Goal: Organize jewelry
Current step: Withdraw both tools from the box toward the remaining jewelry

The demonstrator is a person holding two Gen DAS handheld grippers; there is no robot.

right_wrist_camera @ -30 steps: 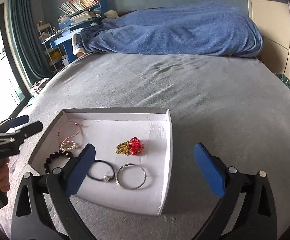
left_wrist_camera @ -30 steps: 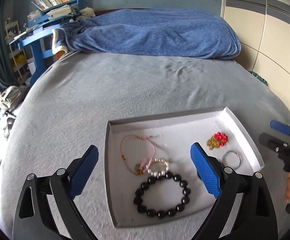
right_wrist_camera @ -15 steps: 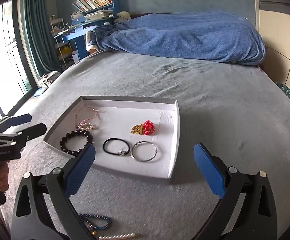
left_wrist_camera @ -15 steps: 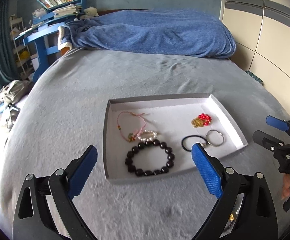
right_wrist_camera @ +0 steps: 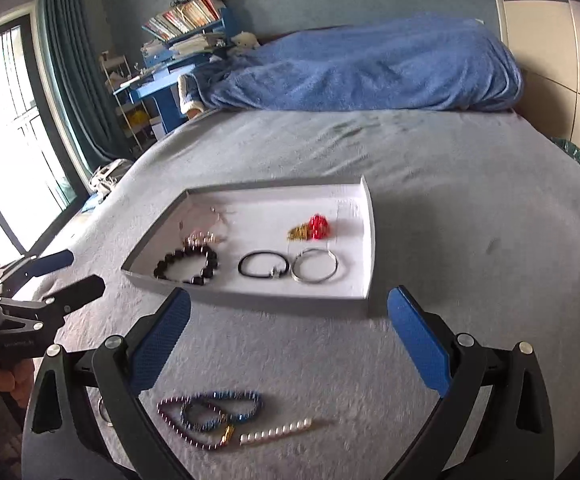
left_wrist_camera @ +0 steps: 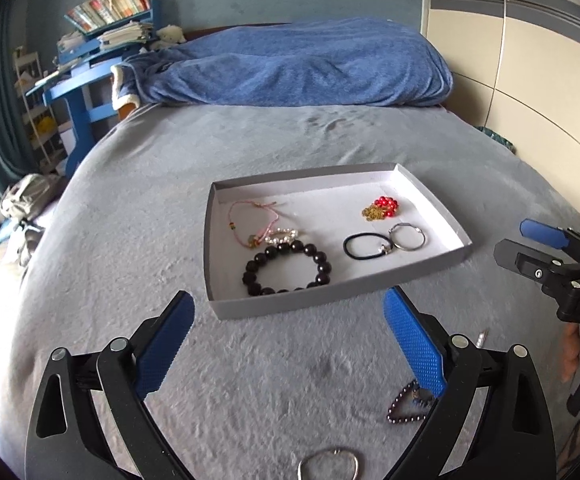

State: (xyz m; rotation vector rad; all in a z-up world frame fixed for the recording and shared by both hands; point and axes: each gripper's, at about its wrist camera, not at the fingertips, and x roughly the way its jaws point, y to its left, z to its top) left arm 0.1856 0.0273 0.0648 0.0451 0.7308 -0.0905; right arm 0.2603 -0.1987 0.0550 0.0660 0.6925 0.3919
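Note:
A shallow grey tray [left_wrist_camera: 330, 298] [right_wrist_camera: 249, 302] lies on the grey bed. It holds a black bead bracelet [left_wrist_camera: 285, 268] [right_wrist_camera: 185, 266], a pink cord bracelet [left_wrist_camera: 249, 220], a black hair tie [left_wrist_camera: 366, 246] [right_wrist_camera: 263, 266], a silver ring [left_wrist_camera: 408, 236] [right_wrist_camera: 314, 266] and a red and gold charm [left_wrist_camera: 382, 208] [right_wrist_camera: 312, 228]. Loose on the bed nearer me lie a dark bead chain [left_wrist_camera: 406, 406] [right_wrist_camera: 187, 424], a blue bracelet [right_wrist_camera: 225, 406], a pearl strand [right_wrist_camera: 277, 430] and a silver ring [left_wrist_camera: 328, 466]. My left gripper [left_wrist_camera: 290, 344] and right gripper [right_wrist_camera: 290, 340] are open and empty, short of the tray.
A blue blanket [left_wrist_camera: 290, 64] is heaped at the far end of the bed. A blue desk with books [left_wrist_camera: 89, 64] stands at the back left. White wardrobe doors [left_wrist_camera: 530, 60] are on the right, a window with curtains [right_wrist_camera: 29, 120] on the left.
Both grippers have drawn back from over the tray toward the near side of the bed. The loose jewelry on the bed has come into view. Both stay open.

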